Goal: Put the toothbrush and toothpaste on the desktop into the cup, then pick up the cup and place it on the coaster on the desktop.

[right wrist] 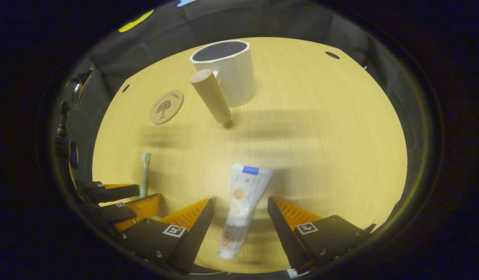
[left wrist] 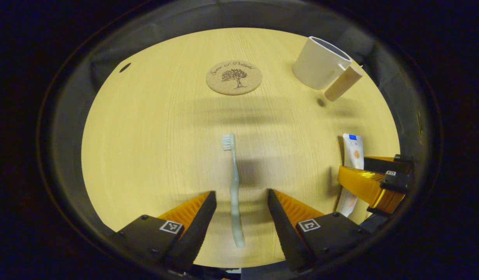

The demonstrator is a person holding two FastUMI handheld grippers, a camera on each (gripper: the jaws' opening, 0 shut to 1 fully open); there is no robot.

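Both grippers sit low over the round pale-wood desktop [left wrist: 146,155], each straddling its target, nothing clamped yet.

Left gripper [left wrist: 241,200]: fingers apart, the pale mint-green plastic toothbrush [left wrist: 234,190] lies flat between them, white bristle head pointing away toward the round cork coaster with a tree print [left wrist: 234,77]. No contact that I can see on either side.

Right gripper [right wrist: 239,208]: fingers apart too, the white soft toothpaste tube with orange print and a blue patch [right wrist: 243,204] lies between them, slightly skewed, cap end nearest the camera.

White mug-style cup with a light wooden peg handle [right wrist: 231,72] stands upright at the far side, just beside the coaster but not on it. Empty as far as the dark opening shows.

My read for the grasp step:
- Toothbrush handle is thin and flat on the wood; tips need to go right down to the surface before closing, else they skate over it.
- Close mid-handle, so it doesn't swing.
- Tube is squashy and skewed; square up the fingers to it first, grip the fuller part, light force.
- Cup mouth is modest; drop items in one at a time, near vertical.
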